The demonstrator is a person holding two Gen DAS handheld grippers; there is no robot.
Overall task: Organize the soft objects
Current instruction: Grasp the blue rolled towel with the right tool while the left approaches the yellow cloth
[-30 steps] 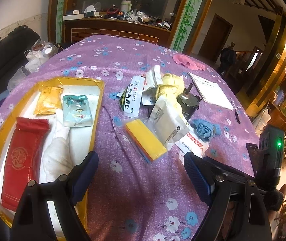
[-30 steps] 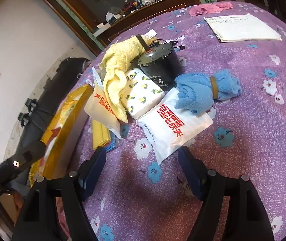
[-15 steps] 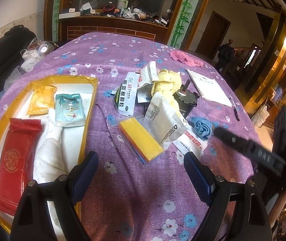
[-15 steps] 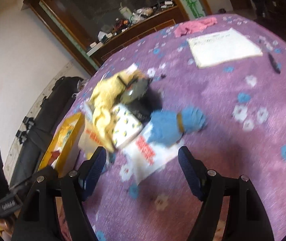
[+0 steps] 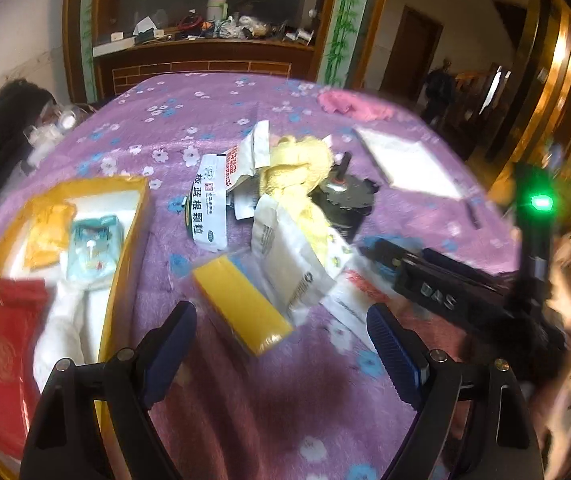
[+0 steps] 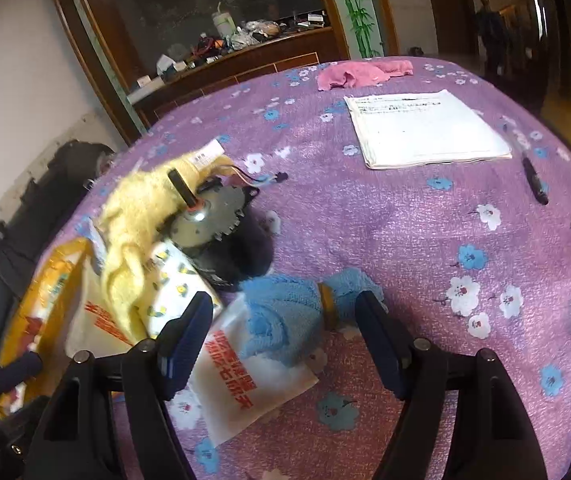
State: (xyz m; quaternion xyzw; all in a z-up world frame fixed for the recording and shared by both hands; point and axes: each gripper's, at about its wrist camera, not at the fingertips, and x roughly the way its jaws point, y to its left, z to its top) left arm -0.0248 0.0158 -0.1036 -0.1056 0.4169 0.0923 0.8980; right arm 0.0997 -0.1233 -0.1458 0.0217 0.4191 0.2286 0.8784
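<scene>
Two grippers hang over soft things on a purple flowered surface (image 6: 405, 220).

Nearest, the right gripper (image 6: 281, 344) is closing its fingers around a rolled blue towel (image 6: 285, 316) with a brown band; the towel sits between them on a white packet with red letters (image 6: 245, 388), but the fingers do not press it. The left gripper (image 5: 281, 344) has its fingers spread wide with nothing in them, just near a yellow sponge in a clear bag (image 5: 241, 304). To its left is a yellow box (image 5: 125, 248) with a red packet (image 5: 9, 344) inside. Farther off lie a yellow cloth (image 6: 141, 216), a black motor with a toothed disc (image 6: 213, 220), white papers (image 6: 425, 128) and a pink cloth (image 6: 361, 72).
</scene>
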